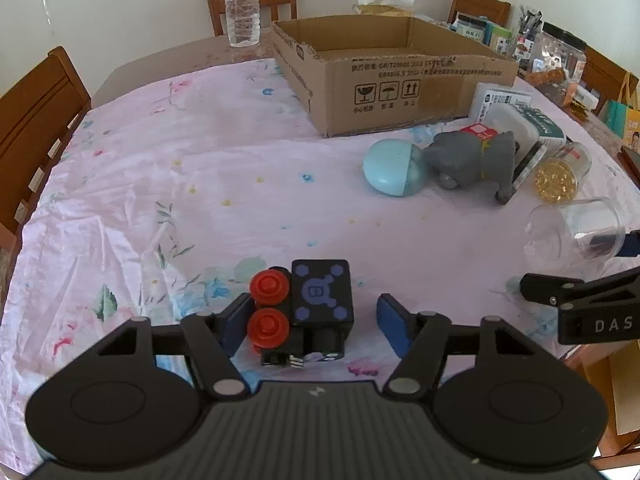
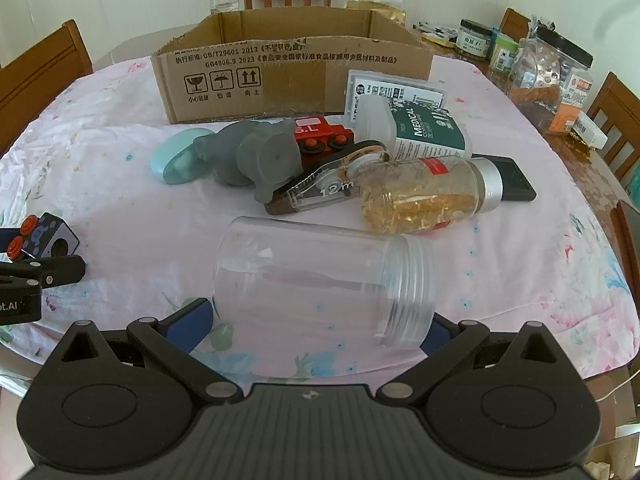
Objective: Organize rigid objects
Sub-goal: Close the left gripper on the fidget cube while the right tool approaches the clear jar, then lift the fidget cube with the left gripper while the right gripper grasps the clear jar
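1. Your left gripper (image 1: pixel 310 322) has the black toy block (image 1: pixel 320 300) between its pads. The left pad (image 1: pixel 236 320) sits against the block's red wheels (image 1: pixel 269 308); the right pad (image 1: pixel 394 328) is clear of the block, with cloth showing in the gap. So the jaws are apart and not clamped.
2. The block rests on the pink cloth (image 1: pixel 180 160), just ahead of your left hand. Its long axis runs away from you, along the fingers, so the pads would meet its long sides.
3. Your right gripper (image 2: pixel 316 320) straddles the clear jar (image 2: pixel 320 276), which lies on its side with its long axis across the jaws, threaded mouth to the right. Both blue pads sit at the jar's ends; I cannot tell whether they press on it.
4. The box (image 2: pixel 296 76) stands open beyond the pile of other things, farther up the table from both hands. It looks like the likely destination, and it lies straight ahead of your right hand, ahead and to the right of your left.
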`<state>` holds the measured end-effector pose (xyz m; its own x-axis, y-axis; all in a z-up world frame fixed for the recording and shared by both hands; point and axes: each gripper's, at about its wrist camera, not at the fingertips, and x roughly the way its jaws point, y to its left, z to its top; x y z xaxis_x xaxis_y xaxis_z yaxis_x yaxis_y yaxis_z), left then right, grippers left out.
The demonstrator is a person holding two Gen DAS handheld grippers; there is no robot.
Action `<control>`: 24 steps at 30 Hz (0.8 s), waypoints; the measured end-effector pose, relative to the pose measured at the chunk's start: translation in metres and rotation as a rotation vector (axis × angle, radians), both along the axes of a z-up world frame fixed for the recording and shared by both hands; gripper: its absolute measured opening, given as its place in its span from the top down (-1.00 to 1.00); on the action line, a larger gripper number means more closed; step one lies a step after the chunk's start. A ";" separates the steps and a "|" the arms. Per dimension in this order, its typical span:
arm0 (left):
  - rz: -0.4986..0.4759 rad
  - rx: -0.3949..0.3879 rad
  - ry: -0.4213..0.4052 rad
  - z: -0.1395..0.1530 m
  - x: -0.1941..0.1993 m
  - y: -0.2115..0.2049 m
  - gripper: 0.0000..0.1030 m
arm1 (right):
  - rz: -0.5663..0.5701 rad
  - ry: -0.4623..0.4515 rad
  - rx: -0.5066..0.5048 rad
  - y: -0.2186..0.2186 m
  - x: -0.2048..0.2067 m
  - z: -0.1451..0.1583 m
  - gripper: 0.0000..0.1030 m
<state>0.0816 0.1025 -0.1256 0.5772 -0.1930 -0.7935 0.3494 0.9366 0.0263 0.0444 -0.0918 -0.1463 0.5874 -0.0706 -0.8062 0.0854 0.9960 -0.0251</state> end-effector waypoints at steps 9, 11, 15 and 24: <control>-0.002 -0.016 0.002 0.001 0.004 0.005 -0.12 | -0.027 0.016 0.008 0.002 0.008 0.014 -1.00; -0.009 -0.013 0.005 0.001 0.004 0.005 -0.10 | -0.035 0.010 0.010 0.003 0.009 0.018 -1.00; -0.021 -0.014 0.016 0.002 0.006 0.005 0.02 | -0.051 0.025 -0.035 0.010 0.016 0.020 -0.96; -0.098 -0.009 0.048 0.006 0.013 0.009 0.04 | -0.060 0.057 -0.013 0.007 0.022 0.031 -0.82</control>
<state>0.0943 0.1119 -0.1191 0.5164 -0.2538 -0.8179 0.4396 0.8982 -0.0011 0.0661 -0.0846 -0.1152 0.5346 -0.1155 -0.8372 0.1434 0.9886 -0.0448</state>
